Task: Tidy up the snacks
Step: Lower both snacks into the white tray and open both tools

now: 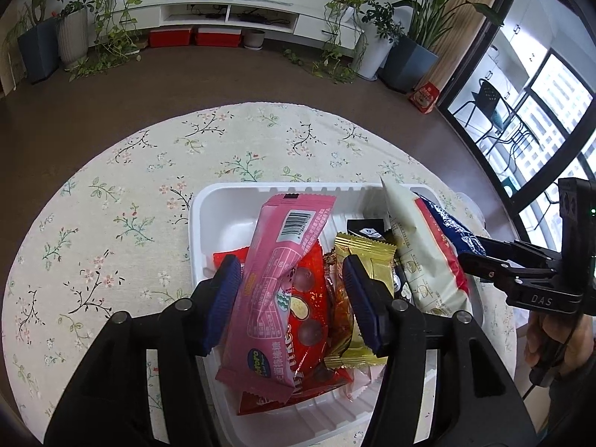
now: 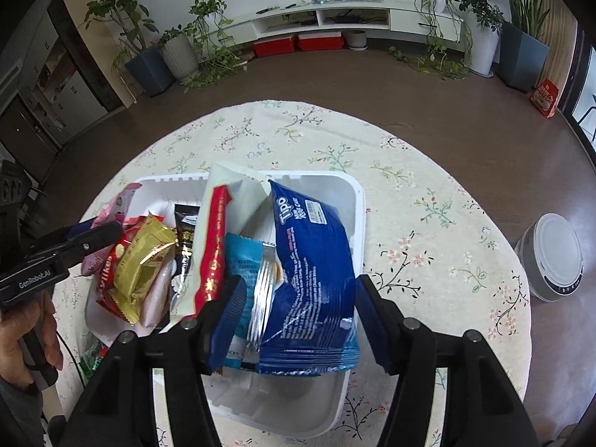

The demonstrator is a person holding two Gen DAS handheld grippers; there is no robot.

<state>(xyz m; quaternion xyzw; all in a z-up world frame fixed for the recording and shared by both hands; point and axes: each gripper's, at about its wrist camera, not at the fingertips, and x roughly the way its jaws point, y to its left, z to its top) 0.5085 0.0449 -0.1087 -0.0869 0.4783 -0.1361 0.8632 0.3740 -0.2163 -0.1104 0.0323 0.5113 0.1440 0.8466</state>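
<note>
A white tray (image 1: 201, 223) on the floral table holds several snack packs. My left gripper (image 1: 292, 294) is open above its left half, its fingers astride a pink candy pack (image 1: 275, 283) that lies on a red chocolate bag (image 1: 313, 320), with a gold wafer pack (image 1: 363, 257) beside. My right gripper (image 2: 298, 316) is open over the tray's right half (image 2: 354, 201), its fingers either side of a blue Tipo pack (image 2: 313, 279) and a light-blue pack (image 2: 242, 260). A cream pack with a red stripe (image 2: 216, 246) leans in the middle. Neither gripper clearly touches a pack.
The round table with a floral cloth (image 1: 111, 193) surrounds the tray. A white lidded bin (image 2: 555, 257) stands on the floor to the right. Potted plants (image 1: 74, 37) and a TV shelf (image 1: 231, 15) line the far wall.
</note>
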